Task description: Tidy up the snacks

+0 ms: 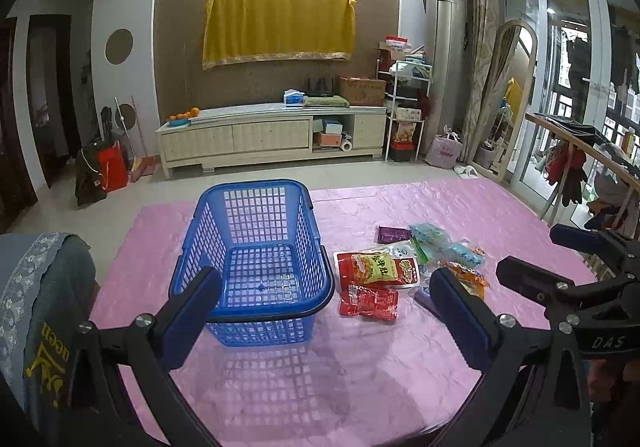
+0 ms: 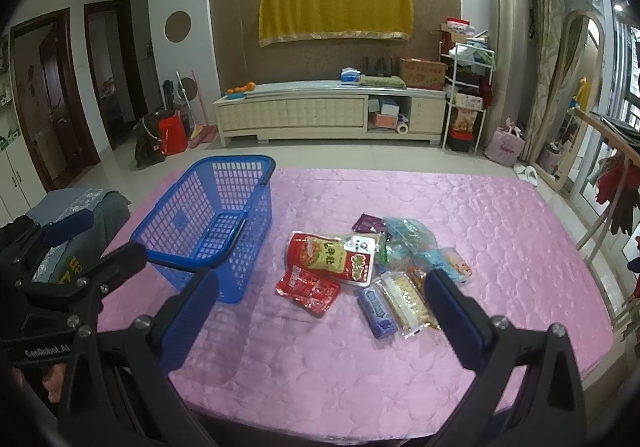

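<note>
A blue plastic basket (image 1: 256, 263) (image 2: 208, 223) stands empty on the pink tablecloth (image 1: 360, 359) (image 2: 340, 359). To its right lies a loose pile of snack packets: a large red and green pouch (image 1: 374, 269) (image 2: 328, 255), a small red packet (image 1: 370, 301) (image 2: 308, 289), a purple packet (image 1: 394, 234) (image 2: 366, 223), pale blue bags (image 1: 434, 239) (image 2: 408, 235), a blue stick pack (image 2: 376, 311) and a clear cracker pack (image 2: 408, 299). My left gripper (image 1: 320, 315) hovers open in front of the basket. My right gripper (image 2: 320, 319) hangs open short of the pile, holding nothing.
A chair back draped in grey cloth (image 1: 44, 307) (image 2: 80, 215) stands at the table's left. A wooden rack with hanging clothes (image 1: 580, 163) is off the right edge. Beyond the table are floor tiles and a low cabinet (image 1: 272, 135).
</note>
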Action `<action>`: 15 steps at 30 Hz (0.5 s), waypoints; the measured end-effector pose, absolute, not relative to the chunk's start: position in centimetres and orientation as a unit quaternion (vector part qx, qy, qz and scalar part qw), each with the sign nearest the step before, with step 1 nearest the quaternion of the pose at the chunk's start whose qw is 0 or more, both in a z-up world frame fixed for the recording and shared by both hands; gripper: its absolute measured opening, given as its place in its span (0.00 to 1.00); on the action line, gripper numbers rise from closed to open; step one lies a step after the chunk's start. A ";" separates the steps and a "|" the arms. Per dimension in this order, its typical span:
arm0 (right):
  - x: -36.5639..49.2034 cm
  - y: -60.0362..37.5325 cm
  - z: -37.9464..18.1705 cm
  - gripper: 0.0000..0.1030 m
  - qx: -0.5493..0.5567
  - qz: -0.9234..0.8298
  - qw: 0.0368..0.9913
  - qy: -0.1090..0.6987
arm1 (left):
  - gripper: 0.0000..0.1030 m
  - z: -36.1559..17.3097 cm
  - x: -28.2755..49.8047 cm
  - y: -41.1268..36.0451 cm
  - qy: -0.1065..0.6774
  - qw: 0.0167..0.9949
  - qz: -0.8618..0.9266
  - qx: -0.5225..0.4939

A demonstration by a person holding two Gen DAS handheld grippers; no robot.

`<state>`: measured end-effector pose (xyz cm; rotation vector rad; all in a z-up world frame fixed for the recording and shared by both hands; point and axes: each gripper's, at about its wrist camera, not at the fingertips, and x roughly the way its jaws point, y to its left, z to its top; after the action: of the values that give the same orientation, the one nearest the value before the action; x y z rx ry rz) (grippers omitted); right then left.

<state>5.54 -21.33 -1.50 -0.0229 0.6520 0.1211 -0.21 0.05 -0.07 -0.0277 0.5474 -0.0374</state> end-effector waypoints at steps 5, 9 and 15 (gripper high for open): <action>5.6 -21.3 -1.5 1.00 -0.012 0.061 0.945 0.322 | 1.00 -0.1 0.0 0.1 0.273 0.962 -0.021 -0.013; 5.6 -21.3 -1.6 1.00 -0.013 0.061 0.945 0.321 | 1.00 -0.1 0.0 0.1 0.274 0.961 -0.021 -0.014; 5.6 -21.3 -1.6 1.00 -0.012 0.060 0.945 0.322 | 1.00 -0.1 -0.1 0.2 0.281 0.959 -0.025 -0.019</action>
<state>5.61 -21.31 -1.59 -0.0253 0.6554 0.1230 -0.07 0.24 -0.08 -0.0391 0.5698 -0.0502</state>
